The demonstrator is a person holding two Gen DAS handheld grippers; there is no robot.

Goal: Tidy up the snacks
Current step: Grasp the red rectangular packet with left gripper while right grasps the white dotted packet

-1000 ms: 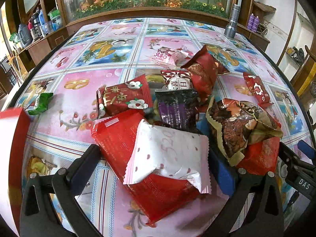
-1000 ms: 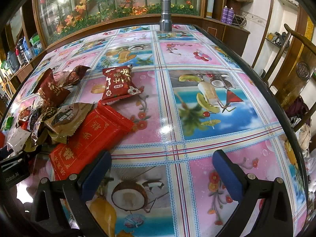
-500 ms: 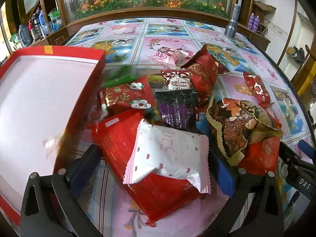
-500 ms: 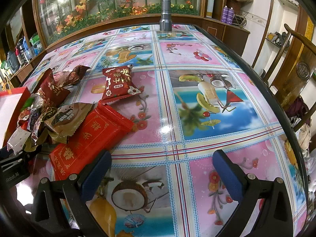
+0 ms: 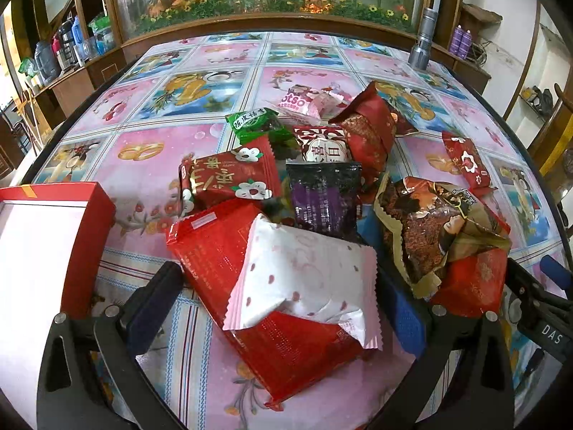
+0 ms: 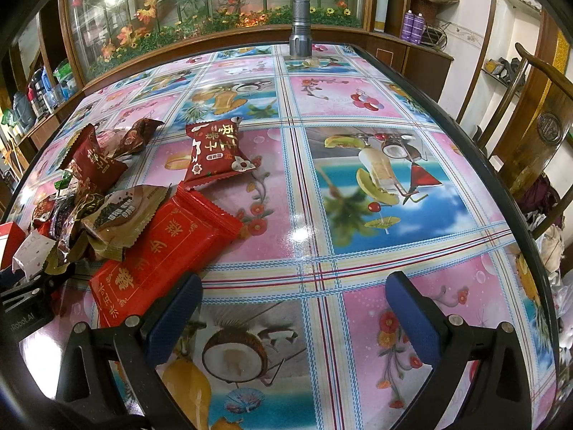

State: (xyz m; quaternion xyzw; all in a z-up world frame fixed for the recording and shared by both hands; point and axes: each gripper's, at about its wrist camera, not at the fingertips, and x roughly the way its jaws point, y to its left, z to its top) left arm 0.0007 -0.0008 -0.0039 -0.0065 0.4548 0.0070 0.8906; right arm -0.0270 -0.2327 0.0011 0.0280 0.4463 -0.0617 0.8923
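Left gripper (image 5: 283, 301): fingers spread wide, holding nothing; a white pack and the red pack under it lie between them, with gaps on both sides.
Right gripper (image 6: 293, 308): fingers spread wide, holding nothing, over bare bench cloth at 6 o'clock in the right view.
Bench (image 6: 358, 186): covered with a glossy pink and blue picture cloth.
Snack pile (image 5: 322, 193): centre of the left view; at 9 o'clock in the right view.
White pack (image 5: 304, 272): pink-dotted, lying on top of the red pack, at the near edge of the pile.
Red pack (image 5: 222, 265): flat, largest of the pile, one corner toward 6 o'clock.
Purple pack (image 5: 324, 197): just beyond the white pack, toward 12 o'clock.
Green pack (image 5: 258, 125): at the far side of the pile, about 11 o'clock from the purple pack.
Brown pack (image 5: 429, 225): crumpled, at 3 o'clock from the white pack, resting on another red wrapper.
Box (image 5: 39, 251): red walls, white inside, open side up, at 9 o'clock in the left view, apart from the pile.
Loose pack (image 6: 215, 154): dark red, alone on the bench, at 1 o'clock from the pile in the right view.
Flashlight (image 6: 301, 23): grey, upright, at the far bench edge, 12 o'clock.
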